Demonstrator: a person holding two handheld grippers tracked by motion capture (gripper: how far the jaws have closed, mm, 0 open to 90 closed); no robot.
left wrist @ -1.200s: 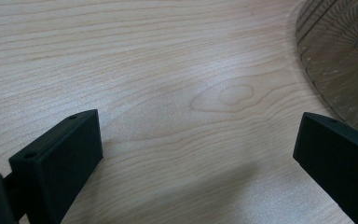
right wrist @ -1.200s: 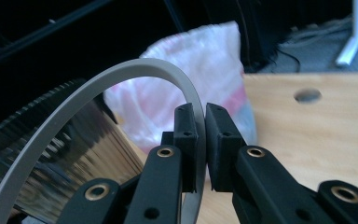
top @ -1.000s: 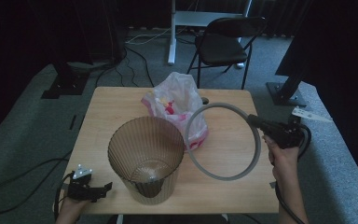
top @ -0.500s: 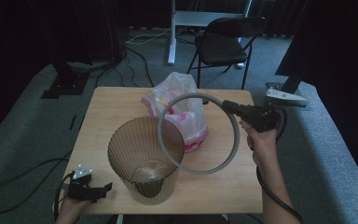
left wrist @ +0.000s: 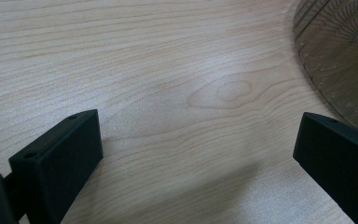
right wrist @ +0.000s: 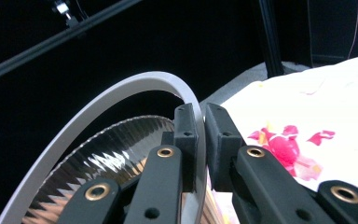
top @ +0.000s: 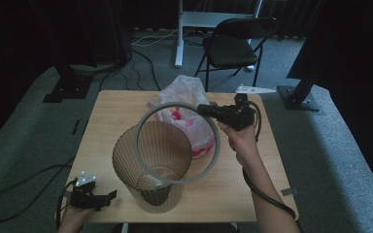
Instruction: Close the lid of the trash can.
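Note:
A large grey ring [top: 148, 124] hangs in the air above the ribbed translucent brown bin [top: 148, 165], tilted, with my right gripper [top: 205, 109] shut on its right edge. In the right gripper view the jaws pinch the grey ring [right wrist: 102, 105], with the ribbed bin [right wrist: 116, 149] behind it. A white plastic bag [top: 187, 99] with pink marks lies behind the bin, and this bag [right wrist: 317, 102] shows at the right of the right gripper view. My left gripper [top: 108, 195] rests open at the table's front left corner, its jaws wide apart over bare wood beside the bin's base [left wrist: 340, 60].
The wooden table [top: 109, 114] stands on grey carpet. A black folding chair [top: 235, 46] and a white desk leg stand behind it. Cables trail across the floor at the left and back.
My right gripper has carried the grey ring leftward and slightly up, from the table's right side to above the bin's mouth. The left gripper has stayed put.

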